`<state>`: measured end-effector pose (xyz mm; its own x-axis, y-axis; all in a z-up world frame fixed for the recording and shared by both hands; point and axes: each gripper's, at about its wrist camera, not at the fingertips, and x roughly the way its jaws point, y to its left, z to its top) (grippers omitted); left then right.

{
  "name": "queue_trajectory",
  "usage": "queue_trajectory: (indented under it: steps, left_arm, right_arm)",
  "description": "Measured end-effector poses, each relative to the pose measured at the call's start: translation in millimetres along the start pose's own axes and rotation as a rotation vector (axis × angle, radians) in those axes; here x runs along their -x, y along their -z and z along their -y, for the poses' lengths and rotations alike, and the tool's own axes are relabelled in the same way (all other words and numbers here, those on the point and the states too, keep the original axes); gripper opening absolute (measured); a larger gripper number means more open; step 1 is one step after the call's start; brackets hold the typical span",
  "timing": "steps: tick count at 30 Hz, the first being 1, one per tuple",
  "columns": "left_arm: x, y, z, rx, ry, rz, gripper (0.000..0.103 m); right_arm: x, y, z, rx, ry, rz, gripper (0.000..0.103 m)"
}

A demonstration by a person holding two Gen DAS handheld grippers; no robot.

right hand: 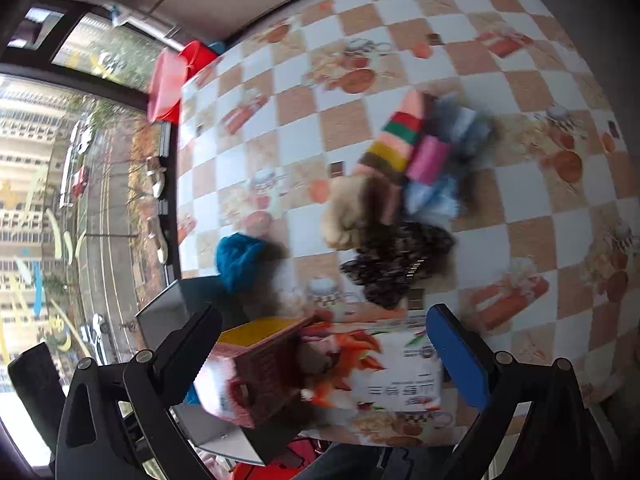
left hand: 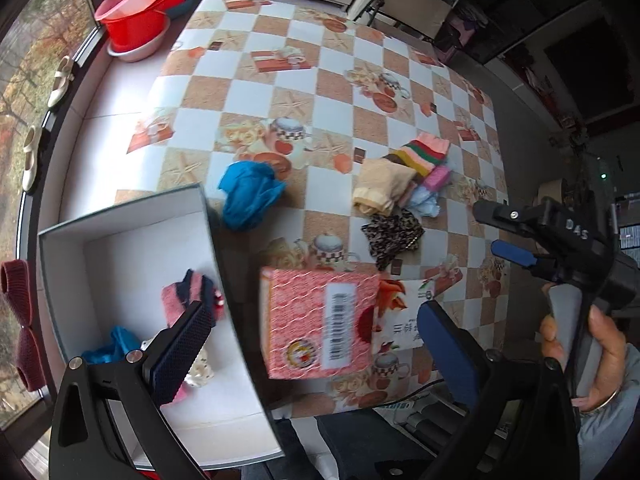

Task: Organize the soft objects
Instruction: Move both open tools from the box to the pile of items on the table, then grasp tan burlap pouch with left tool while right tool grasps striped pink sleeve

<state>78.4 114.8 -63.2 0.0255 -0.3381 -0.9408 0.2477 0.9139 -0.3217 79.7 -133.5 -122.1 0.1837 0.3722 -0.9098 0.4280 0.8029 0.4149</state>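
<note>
Left wrist view shows our left tongs [left hand: 316, 344] spread wide and holding nothing, hovering over the near edge of the surface [left hand: 248, 92] with one finger above the white box [left hand: 132, 236]. A few soft pieces already lie in that box — a pink and navy sock [left hand: 188, 296] among them. Between the fingers sits a red patterned carton [left hand: 320, 320], which looks rigid rather than soft.

The remaining soft things lie further out: a blue cloth [left hand: 250, 194] just beyond the box, and a pile with a striped sock [left hand: 420, 152], a beige garment [left hand: 384, 188] and a leopard-print piece [left hand: 394, 236], touching one another.

Our right tongs [right hand: 324, 360] are also wide open and empty, low near the carton; the right wrist picture is blurred, so finer detail escapes us.

We judge the next pick to be the blue cloth, nearest the box. To do it well, we should come down over its bunched middle, close until the fabric is firmly gathered, and lift clear of the box wall — avoiding the carton — before releasing inside.
</note>
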Motion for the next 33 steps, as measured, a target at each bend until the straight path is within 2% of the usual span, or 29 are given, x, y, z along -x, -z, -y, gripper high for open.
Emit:
queue_trajectory:
  steps: [4, 7, 10, 12, 14, 18, 22, 25, 28, 33]
  left_arm:
    - [-20, -30, 51, -0.044, -0.005, -0.030, 0.103]
    - [-48, -53, 85, -0.071, -0.033, -0.045, 0.103]
    - [-95, -74, 111, -0.086, -0.095, -0.101, 0.103]
    - [-126, -84, 117, -0.077, -0.142, -0.140, 0.103]
    - [-149, -92, 119, -0.067, -0.186, -0.146, 0.103]
    - [-184, -109, 116, -0.051, -0.272, -0.164, 0.103]
    - [-199, -117, 105, -0.033, -0.352, -0.166, 0.103]
    - [-204, -120, 95, -0.002, -0.366, -0.177, 0.103]
    - [-208, -120, 95, -0.014, -0.381, -0.182, 0.103]
    - [-225, -120, 96, -0.024, -0.384, -0.229, 0.103]
  right_arm:
    - [-1, -16, 60, -0.097, 0.067, -0.002, 0.103]
    - [-3, -25, 94, -0.154, 0.072, -0.006, 0.103]
    - [-7, -35, 117, -0.206, 0.023, -0.009, 0.103]
    - [-9, -42, 125, -0.225, -0.019, -0.009, 0.103]
    - [-12, -51, 131, -0.243, -0.059, -0.012, 0.103]
    - [-21, -67, 132, -0.262, -0.110, -0.027, 0.103]
    - [-28, -89, 122, -0.236, -0.165, -0.020, 0.103]
    - [-35, -109, 108, -0.188, -0.196, -0.017, 0.103]
    - [-47, -127, 92, -0.151, -0.223, -0.027, 0.103]
    - [-74, -148, 70, -0.089, -0.209, -0.070, 0.103]
